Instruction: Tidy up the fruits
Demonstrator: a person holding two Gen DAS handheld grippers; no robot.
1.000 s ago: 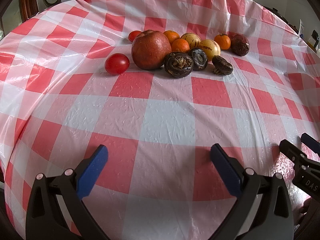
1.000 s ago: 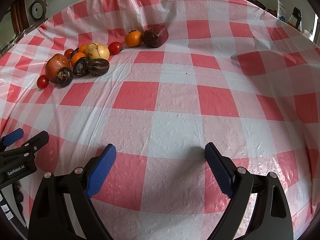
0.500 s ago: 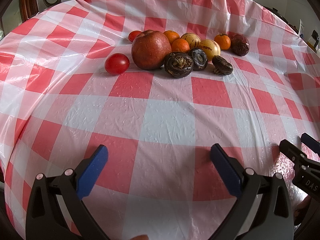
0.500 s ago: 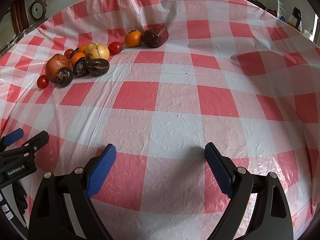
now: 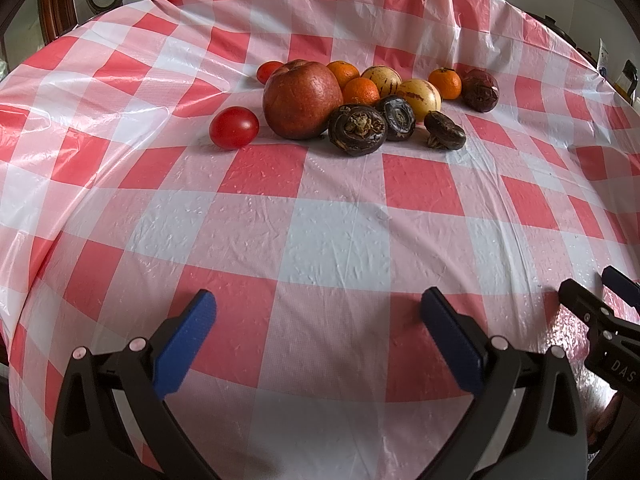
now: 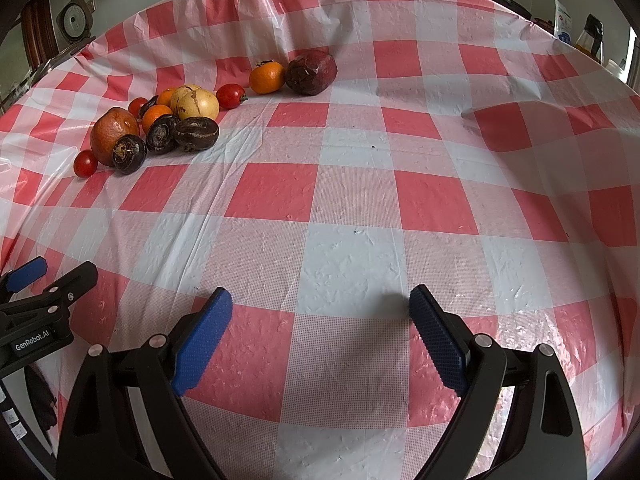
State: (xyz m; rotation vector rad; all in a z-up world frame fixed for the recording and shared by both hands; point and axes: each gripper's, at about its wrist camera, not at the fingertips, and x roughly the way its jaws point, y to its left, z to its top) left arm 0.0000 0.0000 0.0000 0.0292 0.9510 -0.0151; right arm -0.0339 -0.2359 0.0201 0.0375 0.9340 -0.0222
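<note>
A cluster of fruit lies at the far side of the checked table. A big red apple (image 5: pixel 302 98) (image 6: pixel 110 134) has a small red tomato (image 5: pixel 234 127) (image 6: pixel 85 163) beside it. Three dark brown fruits (image 5: pixel 357 129) (image 6: pixel 196 133) lie in front, with oranges (image 5: pixel 360 91), two pale yellow fruits (image 5: pixel 418 94) (image 6: pixel 195 103) and a dark red fruit (image 5: pixel 480 90) (image 6: pixel 311 72) behind. My left gripper (image 5: pixel 318 314) is open and empty, near the front edge. My right gripper (image 6: pixel 320 312) is open and empty, also far from the fruit.
The red and white checked plastic cloth (image 5: pixel 340 240) covers the whole table and hangs over its edges. The right gripper shows at the right edge of the left wrist view (image 5: pixel 600 320). The left gripper shows at the left edge of the right wrist view (image 6: pixel 40 304). A bottle and packet (image 6: pixel 576 28) stand beyond the table.
</note>
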